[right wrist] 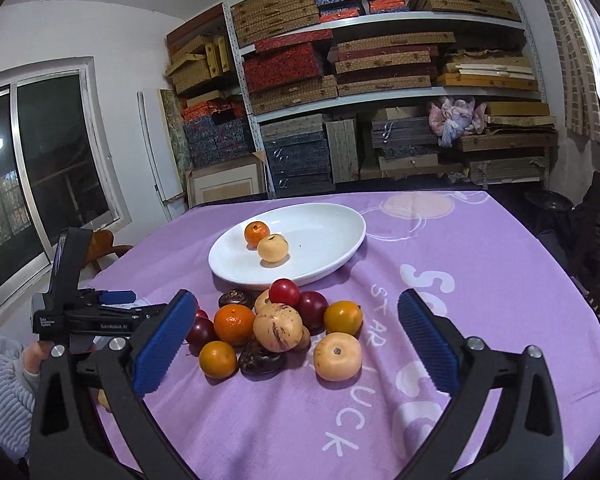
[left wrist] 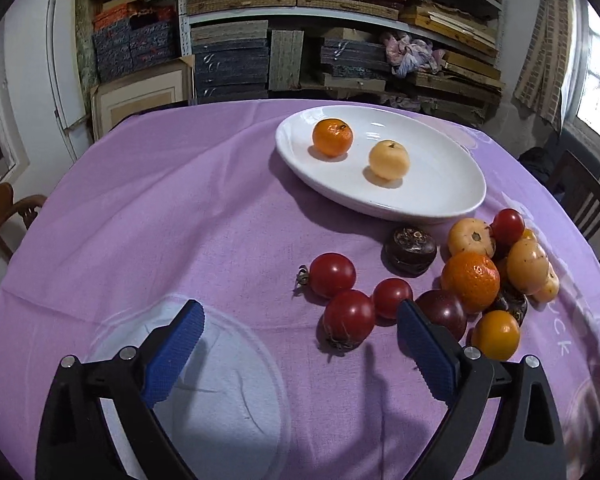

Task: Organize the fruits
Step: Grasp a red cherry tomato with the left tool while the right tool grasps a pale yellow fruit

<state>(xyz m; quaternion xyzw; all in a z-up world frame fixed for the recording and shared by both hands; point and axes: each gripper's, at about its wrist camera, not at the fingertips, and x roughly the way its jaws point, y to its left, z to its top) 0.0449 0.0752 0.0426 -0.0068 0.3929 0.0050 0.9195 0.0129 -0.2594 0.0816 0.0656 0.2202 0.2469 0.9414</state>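
A white oval plate (left wrist: 440,184) (right wrist: 328,236) on the purple tablecloth holds an orange tangerine (left wrist: 332,137) (right wrist: 257,233) and a pale yellow fruit (left wrist: 389,159) (right wrist: 273,248). A pile of loose fruit lies in front of it: red tomatoes (left wrist: 332,275), a tangerine (left wrist: 470,279) (right wrist: 234,324), a dark brown fruit (left wrist: 409,249), pale yellow fruits (right wrist: 337,356) and small orange ones (right wrist: 217,359). My left gripper (left wrist: 300,344) is open and empty, low over the cloth just left of the pile. My right gripper (right wrist: 298,334) is open and empty, just before the pile.
The left gripper's body (right wrist: 76,312) and the hand holding it show at the left of the right wrist view. Shelves of stacked boxes (right wrist: 380,80) stand behind the table. Wooden chairs (left wrist: 4,216) (left wrist: 588,200) stand at the table's sides. A window (right wrist: 28,184) is at the left.
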